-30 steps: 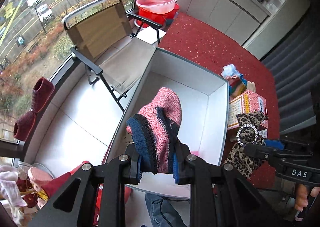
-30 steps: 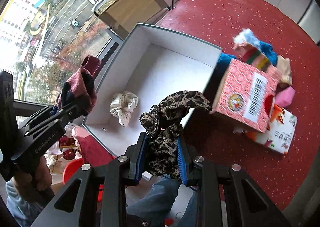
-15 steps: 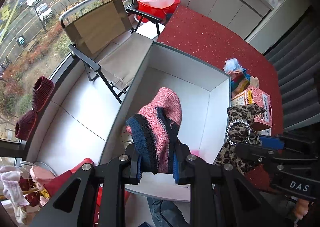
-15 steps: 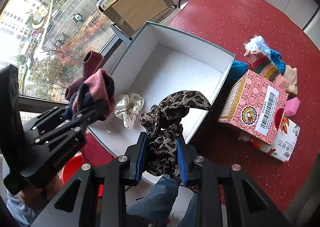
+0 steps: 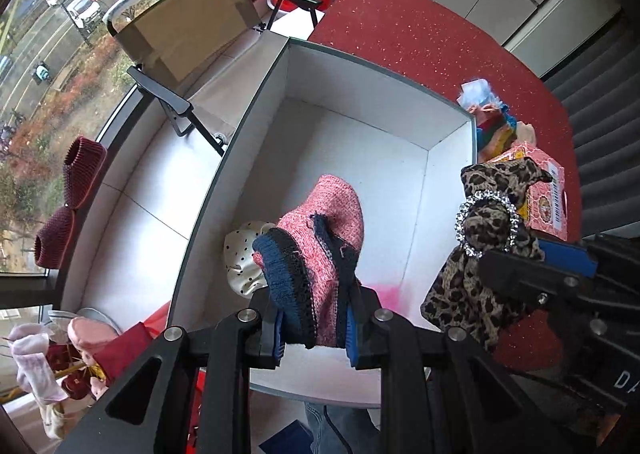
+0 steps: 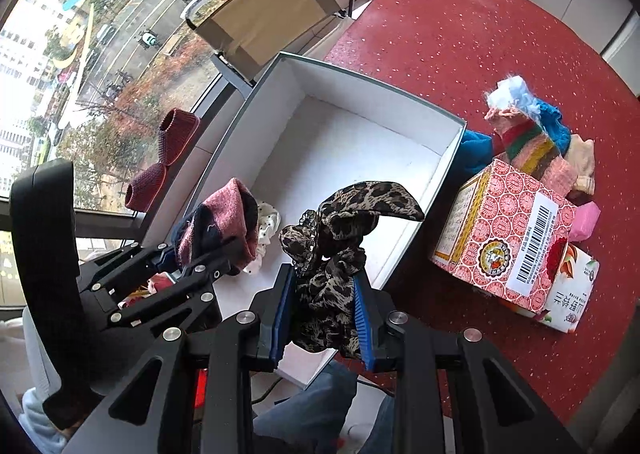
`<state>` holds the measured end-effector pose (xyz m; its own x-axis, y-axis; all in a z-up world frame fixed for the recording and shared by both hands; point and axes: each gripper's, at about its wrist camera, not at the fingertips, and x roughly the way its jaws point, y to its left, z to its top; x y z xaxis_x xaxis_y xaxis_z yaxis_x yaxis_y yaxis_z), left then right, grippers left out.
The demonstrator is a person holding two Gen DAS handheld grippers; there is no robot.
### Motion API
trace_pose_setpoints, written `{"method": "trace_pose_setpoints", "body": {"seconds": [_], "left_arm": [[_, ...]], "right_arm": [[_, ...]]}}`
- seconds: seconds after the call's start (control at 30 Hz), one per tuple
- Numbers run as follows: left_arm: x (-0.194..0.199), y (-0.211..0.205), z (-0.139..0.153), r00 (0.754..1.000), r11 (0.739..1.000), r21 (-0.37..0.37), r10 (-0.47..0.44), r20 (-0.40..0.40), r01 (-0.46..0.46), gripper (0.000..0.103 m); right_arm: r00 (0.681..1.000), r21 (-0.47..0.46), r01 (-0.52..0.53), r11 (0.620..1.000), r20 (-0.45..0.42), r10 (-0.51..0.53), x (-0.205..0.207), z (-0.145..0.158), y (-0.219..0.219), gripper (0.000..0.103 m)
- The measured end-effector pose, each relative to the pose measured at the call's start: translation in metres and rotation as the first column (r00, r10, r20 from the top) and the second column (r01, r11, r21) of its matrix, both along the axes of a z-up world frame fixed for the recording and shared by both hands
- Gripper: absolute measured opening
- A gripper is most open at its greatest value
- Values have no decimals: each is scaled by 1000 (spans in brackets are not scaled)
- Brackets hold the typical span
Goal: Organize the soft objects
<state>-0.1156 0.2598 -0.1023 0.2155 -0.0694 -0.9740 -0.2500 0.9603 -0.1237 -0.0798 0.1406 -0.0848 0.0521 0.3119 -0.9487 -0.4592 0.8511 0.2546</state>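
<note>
sock (image 5: 320,238), pink knit with a navy cuff, is pinched between the nearly closed jaws of the left gripper (image 5: 314,330) and is held above the near end of the white box (image 5: 256,141); its long axis runs up and away from the pads, toe outermost. below it, on the box floor, one cream polka-dot scrunchie (image 5: 240,258) is seen, partly covered by the sock. judged from this, a release would drop the sock straight into the box, so the left hand is the nearer of the two to the opening.

leopard-print hair bow (image 6: 340,238) is clamped in the right gripper (image 6: 322,318), jaws narrowed onto its bunched fabric; it is held over the box's near right corner, at the rim rather than well inside.

counted: one box, one sock held, one bow held, one scrunchie inside. on the red table (image 6: 460,33) one heap of further knit pieces (image 6: 532,141) is left just beside the box, with one patterned carton (image 6: 504,234) and one tissue pack (image 6: 572,294) touching it. two maroon knit items (image 6: 160,165) lie on the window sill.
</note>
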Motion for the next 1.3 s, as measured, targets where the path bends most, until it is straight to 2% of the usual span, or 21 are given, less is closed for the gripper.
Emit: {"method": "trace_pose_setpoints", "body": {"seconds": [0.8,0.9,0.97,1.03,1.1,1.17,1.27,1.3], "left_arm": [[22,-1,-25,998,1000,-11,-16,-68,15,26],[23,0,-26,998,1000,-19,-14,-63,13,39],[23,1,-25,998,1000,-31,-8,-56,6,68],[23,5,-23,999,999,-46,4,-46,-6,83],[21,8,-19,1000,998,-60,21,-23,-23,85],[20,13,-13,999,996,-86,40,9,-39,94],[15,24,1,996,989,-134,75,54,-67,94],[12,30,7,994,986,-147,86,73,-75,95]], "right_arm": [[1000,-43,15,999,-19,-16,24,-11,16,30],[1000,-34,17,999,-20,-17,27,-11,16,30],[1000,-24,12,1000,-27,-13,29,-11,16,38],[1000,-11,17,1000,-19,-17,32,-9,14,72],[1000,16,30,999,-9,-30,34,-6,10,81],[999,30,39,999,-11,-39,36,-4,7,81],[999,49,40,998,-7,-39,35,2,0,81],[999,78,35,996,0,-35,34,7,-5,89]]}}
